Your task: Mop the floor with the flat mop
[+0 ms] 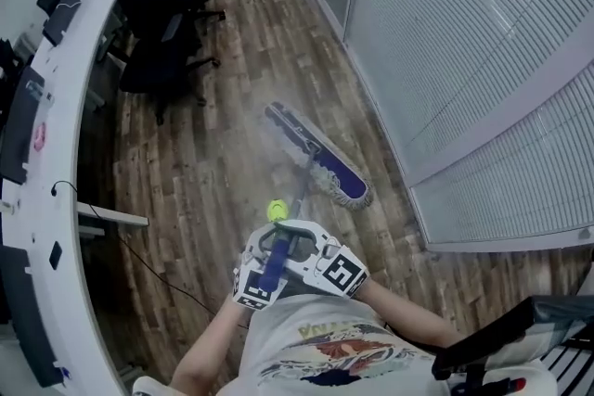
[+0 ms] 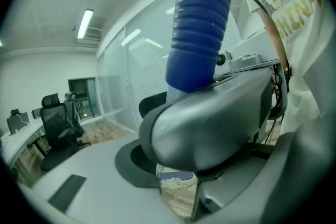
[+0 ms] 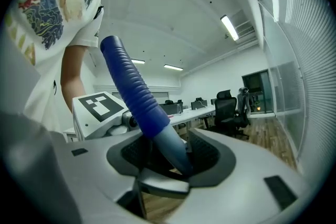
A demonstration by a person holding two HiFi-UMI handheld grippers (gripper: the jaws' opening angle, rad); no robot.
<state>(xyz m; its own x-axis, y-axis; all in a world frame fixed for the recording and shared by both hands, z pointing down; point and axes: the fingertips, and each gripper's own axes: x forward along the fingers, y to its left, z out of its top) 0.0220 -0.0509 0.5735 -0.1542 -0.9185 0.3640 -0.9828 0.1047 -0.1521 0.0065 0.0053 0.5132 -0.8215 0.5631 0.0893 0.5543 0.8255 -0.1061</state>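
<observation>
Operator at lower centre of the head view, both grippers on the flat mop's handle. Left gripper — jaws clamped on the ribbed blue grip; right gripper — jaws set wide yet clasping the paler shaft just below that grip, its grey jaw overlapping the left one. Handle slants up-frame to the blue mop head, which lies flat on the wooden floor at mid-frame, near the blind-covered glass partition. Black office chairs and a curved white desk occupy the upper left.
</observation>
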